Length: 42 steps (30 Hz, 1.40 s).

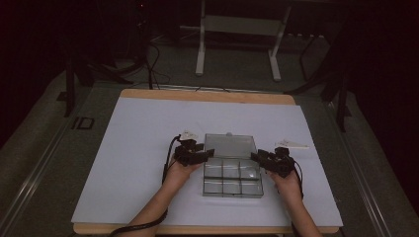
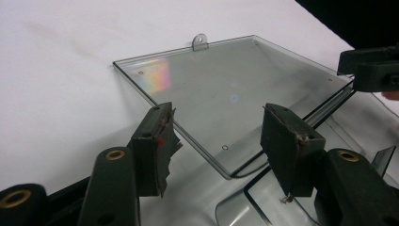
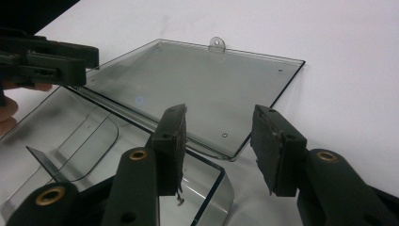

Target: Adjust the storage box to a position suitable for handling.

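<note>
Both forearms enter at the near desk (image 1: 123,148) edge. Left tool (image 1: 196,154) sits released at the clear compartment box (image 1: 232,178)'s left corner, gripping nothing; right tool (image 1: 267,160) hangs equally loose at its right. Its lid (image 1: 230,145) lies flat behind, bearing no readable label.

**Layout of the Table**

A compartment box (image 1: 232,178) is placed on the table (image 1: 128,148), near its front edge. Its lid (image 1: 230,146) is laid flat behind it, joined at the rear rim. The left gripper (image 1: 200,155) is held at the box's left side, the right gripper (image 1: 259,159) at its right.
</note>
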{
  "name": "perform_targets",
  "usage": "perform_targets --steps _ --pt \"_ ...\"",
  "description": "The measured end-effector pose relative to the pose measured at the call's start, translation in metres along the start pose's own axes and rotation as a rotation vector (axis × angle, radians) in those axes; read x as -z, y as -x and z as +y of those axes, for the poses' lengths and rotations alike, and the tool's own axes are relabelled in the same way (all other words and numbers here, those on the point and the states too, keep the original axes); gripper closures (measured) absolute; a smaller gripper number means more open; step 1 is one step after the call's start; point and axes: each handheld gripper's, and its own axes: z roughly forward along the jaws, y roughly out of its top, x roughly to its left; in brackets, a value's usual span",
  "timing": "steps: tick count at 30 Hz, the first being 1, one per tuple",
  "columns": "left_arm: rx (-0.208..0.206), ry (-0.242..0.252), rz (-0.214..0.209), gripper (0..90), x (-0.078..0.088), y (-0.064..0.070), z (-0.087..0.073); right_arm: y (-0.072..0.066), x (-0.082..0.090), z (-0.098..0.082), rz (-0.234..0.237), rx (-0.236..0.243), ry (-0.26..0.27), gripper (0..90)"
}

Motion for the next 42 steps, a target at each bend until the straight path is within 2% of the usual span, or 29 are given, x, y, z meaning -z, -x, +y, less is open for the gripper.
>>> perform_targets --steps 2,8,10,16,18,20,24,25,27,31,34,41,42 --pt "-0.030 0.006 0.005 45.2 0.004 0.003 0.001 -0.001 0.000 0.000 0.000 0.005 -0.003 55.3" --pt "-0.073 0.009 0.006 45.2 0.014 0.007 0.002 -0.002 0.002 0.001 0.003 0.025 -0.004 52.4" --pt "-0.099 0.006 0.004 43.0 0.017 0.009 0.001 -0.003 0.004 0.002 0.001 0.033 -0.003 51.1" --pt "-0.128 0.004 -0.014 42.3 0.025 0.015 -0.001 -0.003 0.010 0.005 -0.010 0.049 0.003 48.8" --pt "-0.143 0.000 -0.015 39.5 0.028 0.017 -0.001 -0.001 0.013 0.006 -0.010 0.055 0.006 48.1" --pt "-0.154 0.001 -0.014 32.5 0.030 0.020 -0.002 0.000 0.016 0.006 0.002 0.055 0.008 47.2" --pt "-0.161 -0.011 -0.017 25.1 0.034 0.023 -0.005 0.003 0.023 0.006 0.000 0.069 0.011 44.9" --pt "-0.166 -0.017 -0.033 23.9 0.035 0.023 -0.006 0.004 0.024 0.006 -0.005 0.071 0.012 44.9" --pt "-0.169 -0.015 -0.057 14.6 0.037 0.023 -0.007 0.005 0.027 0.005 -0.011 0.081 0.013 44.3" --pt "-0.169 0.008 -0.069 13.7 0.042 0.021 -0.011 0.007 0.033 0.003 -0.019 0.089 0.014 43.2" --pt "-0.180 0.019 -0.083 8.4 0.045 0.021 -0.015 0.008 0.037 0.001 -0.027 0.103 0.012 42.3" --pt "-0.198 0.008 -0.087 8.4 0.053 0.021 -0.026 0.009 0.048 -0.001 -0.045 0.122 0.024 38.9" --pt "-0.200 0.007 -0.082 8.4 0.055 0.022 -0.028 0.010 0.052 -0.003 -0.035 0.126 0.032 38.1"
